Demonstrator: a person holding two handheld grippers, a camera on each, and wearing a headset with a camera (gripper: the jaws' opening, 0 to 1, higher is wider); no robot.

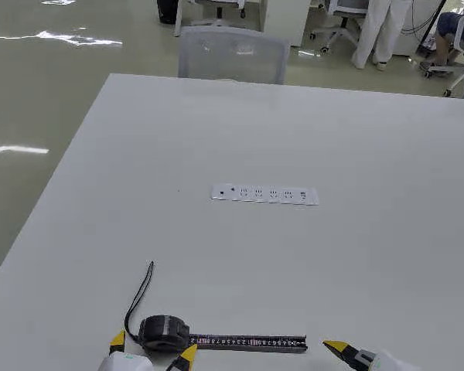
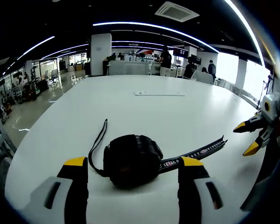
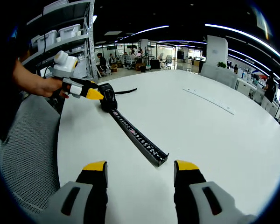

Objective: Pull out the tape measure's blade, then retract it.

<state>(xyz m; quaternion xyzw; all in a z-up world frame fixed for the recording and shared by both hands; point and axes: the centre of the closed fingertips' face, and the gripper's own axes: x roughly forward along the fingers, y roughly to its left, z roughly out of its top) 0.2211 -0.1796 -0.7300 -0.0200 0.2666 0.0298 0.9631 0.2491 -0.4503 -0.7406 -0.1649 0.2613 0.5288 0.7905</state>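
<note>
A black tape measure (image 1: pixel 164 333) lies near the table's front edge, its cord loop (image 1: pixel 139 295) trailing away from me. Its blade (image 1: pixel 247 342) lies flat on the table, pulled out to the right. My left gripper (image 1: pixel 153 346) is open, one yellow-tipped jaw on each side of the case (image 2: pixel 133 158), with small gaps showing in the left gripper view (image 2: pixel 133 164). My right gripper (image 3: pixel 141 166) is open just short of the blade's hooked end (image 3: pixel 161 158), holding nothing. It appears at the lower right in the head view (image 1: pixel 344 355).
The white table (image 1: pixel 332 139) carries a flat strip of sockets (image 1: pixel 264 194) at its middle. A grey chair (image 1: pixel 232 54) stands at the far edge. The left table edge drops to a shiny floor. People stand and sit far behind.
</note>
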